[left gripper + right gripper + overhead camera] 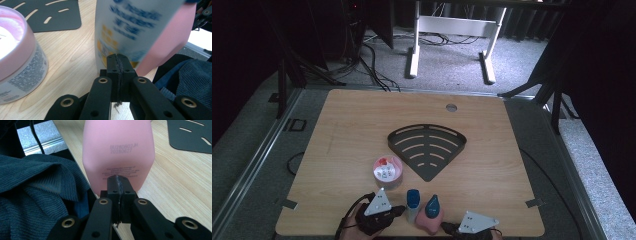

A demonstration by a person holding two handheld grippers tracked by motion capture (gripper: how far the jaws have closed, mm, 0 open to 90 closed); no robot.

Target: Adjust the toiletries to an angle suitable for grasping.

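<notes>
Two bottles at the table's (pixel 492 125) near edge, my jaws pressed together on nothing.
My left gripper (pixel 117 60) faces the white bottle (pixel 130 27), blue-capped, blurred blue print; my right gripper (pixel 117 181) faces the pink bottle (pixel 118 152), stamped code; jar (pixel 387 171) and black rack (pixel 428 147) beyond.

In the left gripper view the white bottle's (pixel 125 27) printed label is smeared by blur and cannot be read, and its top is cut off by the upper edge. The pink tub (pixel 21 57) runs off the left edge (its small print is illegible). In the right gripper view the pink bottle (pixel 118 152) loses its top to the frame, and the lower lines of text are too soft to read. In the high view the person's hands are cropped at the bottom.
</notes>
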